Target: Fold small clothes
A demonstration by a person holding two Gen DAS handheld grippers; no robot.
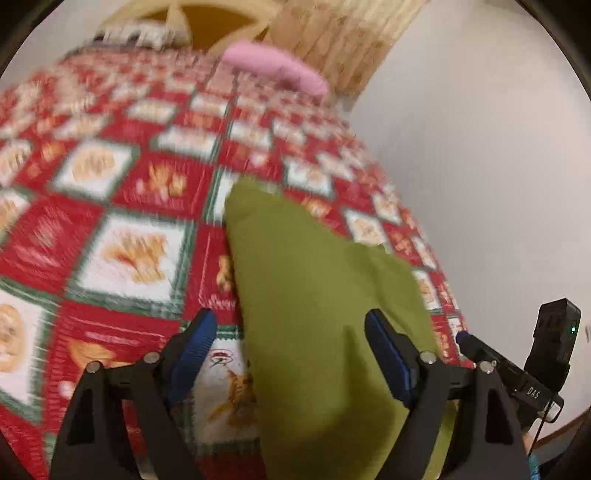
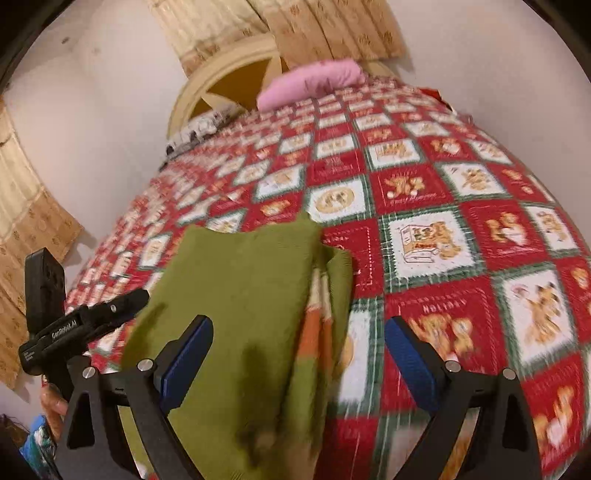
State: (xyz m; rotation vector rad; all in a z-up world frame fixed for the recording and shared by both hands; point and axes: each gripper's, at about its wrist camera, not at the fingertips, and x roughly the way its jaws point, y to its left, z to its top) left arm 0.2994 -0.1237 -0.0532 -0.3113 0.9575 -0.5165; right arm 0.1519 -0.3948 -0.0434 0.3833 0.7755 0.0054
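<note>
Left wrist view: the left gripper (image 1: 290,354) stands with its blue pads (image 1: 194,354) spread wide above the olive-green garment (image 1: 314,295), which lies on the red, white and green patchwork bedspread (image 1: 122,251) near the bed's edge beside the white wall (image 1: 480,166), the pads not pressing on the cloth. Right wrist view: the right gripper (image 2: 297,360) is likewise spread wide over the same garment, whose folded edge shows an orange and white lining (image 2: 314,332), nothing pinched between its fingers. A pink pillow (image 2: 314,83) rests at the far end before the cream headboard (image 2: 221,74) and patterned curtains (image 2: 325,29), well apart from the garment, and only the other gripper's black body (image 2: 85,321) crowds the left side of this view.
</note>
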